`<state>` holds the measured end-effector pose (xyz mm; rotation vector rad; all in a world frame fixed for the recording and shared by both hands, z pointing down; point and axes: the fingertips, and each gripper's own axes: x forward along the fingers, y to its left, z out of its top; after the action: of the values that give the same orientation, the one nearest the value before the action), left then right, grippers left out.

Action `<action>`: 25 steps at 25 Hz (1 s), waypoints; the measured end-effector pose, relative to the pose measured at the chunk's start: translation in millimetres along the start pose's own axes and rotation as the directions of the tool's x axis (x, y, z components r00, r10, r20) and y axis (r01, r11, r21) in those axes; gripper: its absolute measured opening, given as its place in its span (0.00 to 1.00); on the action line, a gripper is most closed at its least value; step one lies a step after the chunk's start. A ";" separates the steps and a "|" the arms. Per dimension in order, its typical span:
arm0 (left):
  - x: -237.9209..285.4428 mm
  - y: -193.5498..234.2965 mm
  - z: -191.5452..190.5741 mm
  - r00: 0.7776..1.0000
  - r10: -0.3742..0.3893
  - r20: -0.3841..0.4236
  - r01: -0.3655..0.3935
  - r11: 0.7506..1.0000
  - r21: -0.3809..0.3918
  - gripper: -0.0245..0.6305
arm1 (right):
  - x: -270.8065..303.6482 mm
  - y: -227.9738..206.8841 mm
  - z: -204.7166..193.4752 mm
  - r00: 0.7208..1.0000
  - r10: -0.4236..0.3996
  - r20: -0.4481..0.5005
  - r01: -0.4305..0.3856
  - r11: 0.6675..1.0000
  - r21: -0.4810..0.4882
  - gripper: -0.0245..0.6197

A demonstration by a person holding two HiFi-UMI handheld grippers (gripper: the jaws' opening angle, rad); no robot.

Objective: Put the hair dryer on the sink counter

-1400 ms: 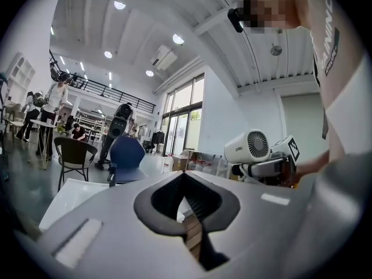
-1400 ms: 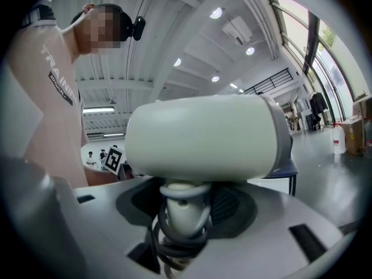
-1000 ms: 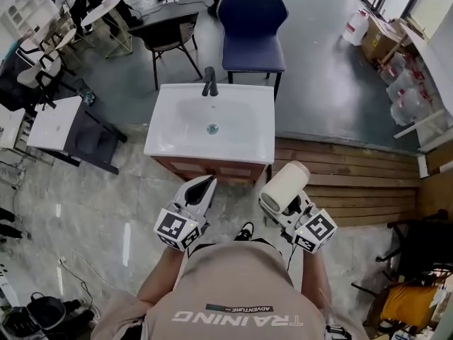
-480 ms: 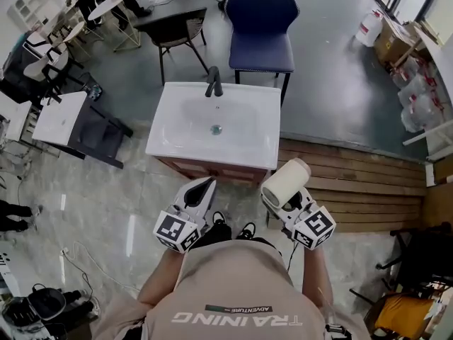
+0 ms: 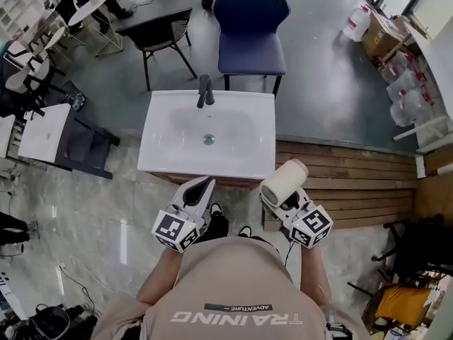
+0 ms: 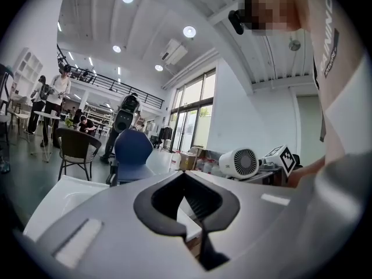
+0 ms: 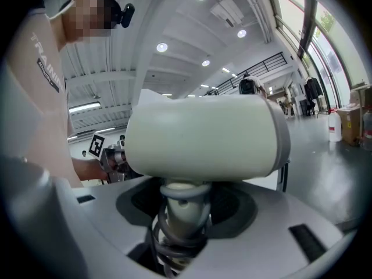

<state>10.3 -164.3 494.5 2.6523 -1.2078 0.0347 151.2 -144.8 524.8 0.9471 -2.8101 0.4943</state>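
White hair dryer (image 5: 284, 183), barrel-shaped, held off to the near right of the sink (image 5: 159, 154), clear of its front edge and not touching it. The right gripper (image 5: 282, 198) pinches the dryer's handle between its two jaws; in the right gripper view the barrel (image 7: 203, 135) lies crosswise above the gripper (image 7: 180, 225), with the handle dropping straight down into the jaws and a dark cord wound round it. The dryer thus sits at the gripper's tip, its barrel on the sink side and the gripper's marker cube (image 5: 311, 225) on the person's side.

The left gripper (image 5: 202, 188) hangs in front of the sink's near edge, left of the dryer and apart from it. Its jaws are pressed together with nothing between them (see the left gripper view, where the tips (image 6: 186, 179) meet above a dark hollow). That view also shows the dryer's round rear grille (image 6: 238, 163) off to the right.

The sink is a white rectangular basin on a wooden cabinet, with a dark faucet (image 5: 205, 91) at its far edge and a drain (image 5: 209, 139) at its middle. Behind the sink stands a blue chair (image 5: 251, 20); to the sink's right runs a strip of wooden decking (image 5: 354, 176).
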 end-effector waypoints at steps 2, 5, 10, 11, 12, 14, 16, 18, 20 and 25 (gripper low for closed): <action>7.4 18.5 5.9 1.000 -0.008 0.007 0.008 1.000 0.004 0.05 | 12.4 -8.9 -0.7 1.000 -0.018 -0.013 0.018 1.000 0.005 0.37; 15.0 43.9 11.2 1.000 -0.021 0.013 0.021 1.000 -0.002 0.05 | 29.5 -25.0 -7.5 0.998 -0.050 -0.045 0.051 0.999 0.008 0.37; 26.0 70.9 18.9 0.997 -0.075 0.014 0.074 0.997 0.008 0.05 | 51.6 -61.8 -30.2 0.983 -0.114 -0.146 0.120 0.992 0.036 0.37; 27.2 75.3 19.9 0.996 -0.083 0.014 0.083 0.997 0.008 0.05 | 55.2 -68.0 -35.2 0.978 -0.125 -0.166 0.135 0.990 0.047 0.37; 28.4 80.0 20.5 0.996 -0.089 0.013 0.089 0.996 0.006 0.05 | 59.2 -74.2 -40.0 0.974 -0.136 -0.183 0.149 0.987 0.060 0.37; 31.5 89.6 20.0 0.995 -0.096 0.009 0.096 0.995 0.002 0.05 | 68.4 -87.1 -49.7 0.966 -0.153 -0.210 0.174 0.981 0.084 0.37; 35.6 97.1 17.9 0.995 -0.103 -0.001 0.103 0.995 0.006 0.05 | 77.5 -101.0 -59.9 0.956 -0.169 -0.239 0.197 0.975 0.101 0.37; 39.4 103.1 16.1 0.995 -0.099 -0.010 0.099 0.995 0.008 0.05 | 85.1 -115.7 -71.7 0.943 -0.182 -0.278 0.220 0.969 0.114 0.37; 42.5 106.8 18.7 0.996 -0.084 -0.006 0.084 0.996 0.012 0.05 | 90.4 -131.1 -83.4 0.927 -0.188 -0.324 0.238 0.964 0.122 0.37; 47.2 117.1 28.2 1.000 -0.011 0.027 0.011 1.000 0.000 0.05 | 109.9 -162.0 -107.2 0.887 -0.163 -0.431 0.262 0.948 0.181 0.37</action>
<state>-48.1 -279.8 495.3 2.6668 -1.2017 -0.0026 165.1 -290.7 693.1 1.0375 -2.2720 0.8932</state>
